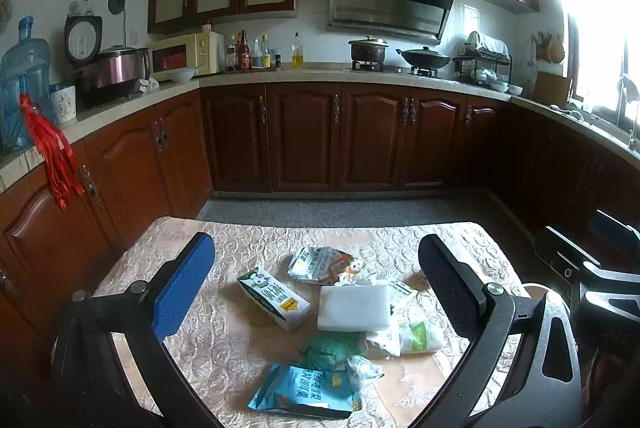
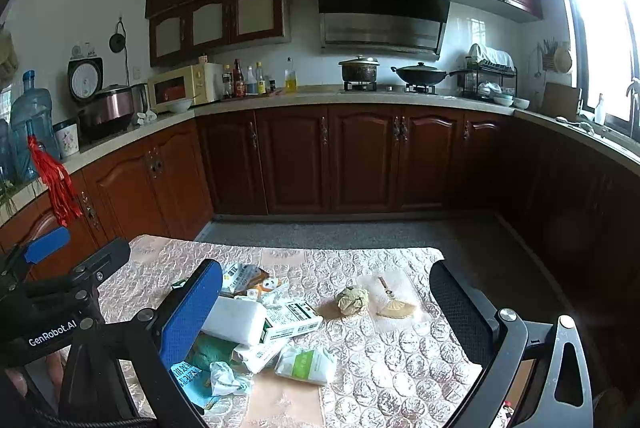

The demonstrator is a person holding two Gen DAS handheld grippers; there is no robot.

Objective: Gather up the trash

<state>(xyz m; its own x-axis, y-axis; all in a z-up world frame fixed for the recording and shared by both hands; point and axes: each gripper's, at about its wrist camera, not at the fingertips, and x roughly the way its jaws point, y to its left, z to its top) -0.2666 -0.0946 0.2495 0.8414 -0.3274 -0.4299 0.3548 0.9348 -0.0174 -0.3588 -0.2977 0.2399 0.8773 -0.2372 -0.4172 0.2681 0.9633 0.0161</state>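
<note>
Trash lies in a heap on the patterned tablecloth [image 1: 248, 360]: a milk carton [image 1: 273, 298], a white foam block [image 1: 354, 307], a crumpled snack wrapper [image 1: 320, 264], a green-white pouch [image 1: 416, 338], a teal scrubber [image 1: 330, 350] and a blue snack bag [image 1: 300, 394]. My left gripper [image 1: 316, 284] hangs open above the heap, holding nothing. My right gripper [image 2: 326, 312] is open and empty too, its blue finger [image 2: 190, 312] over the foam block [image 2: 234, 320]. A crumpled paper ball [image 2: 352, 301], a small boxed carton [image 2: 294, 320] and a tan fan-shaped scrap [image 2: 397, 310] lie between its fingers.
Dark wooden cabinets [image 1: 340, 136] run along the left, back and right walls, with grey floor [image 1: 344, 208] between them and the table. The counter holds a microwave [image 1: 186, 57], bottles, a pot [image 1: 368, 49] and a wok [image 1: 425, 57]. A red tassel [image 1: 52, 152] hangs at left.
</note>
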